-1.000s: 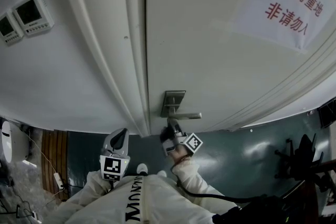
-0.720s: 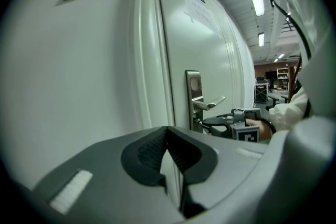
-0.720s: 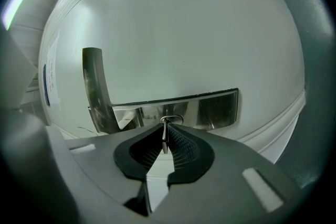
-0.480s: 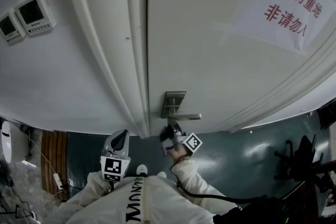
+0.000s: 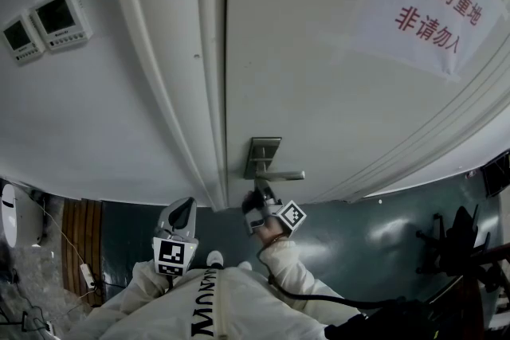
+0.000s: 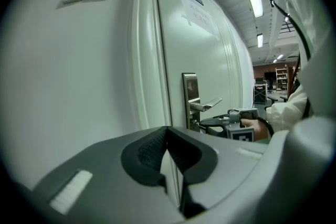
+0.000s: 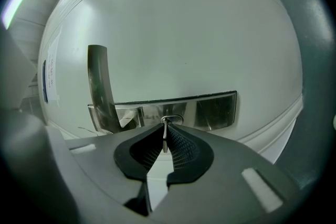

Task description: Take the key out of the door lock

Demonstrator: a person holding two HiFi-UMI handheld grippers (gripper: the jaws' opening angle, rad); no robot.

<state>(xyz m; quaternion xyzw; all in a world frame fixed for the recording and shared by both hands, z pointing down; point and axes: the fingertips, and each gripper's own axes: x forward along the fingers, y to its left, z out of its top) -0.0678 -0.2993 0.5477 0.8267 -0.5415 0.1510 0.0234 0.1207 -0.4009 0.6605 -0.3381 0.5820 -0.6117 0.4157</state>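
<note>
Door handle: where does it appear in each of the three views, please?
Head view: the door handle is low, at centre.
Left gripper view: the handle is just right of centre.
Right gripper view: the handle stands left of centre, curved.
Shared landmark: the steel lock plate behind it.

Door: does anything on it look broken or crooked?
Nothing stands out. The door looks whole, with no dents or marks showing. Its lock plate sits straight and the handle is level. The key is in the lock, pinched by the right gripper.
</note>
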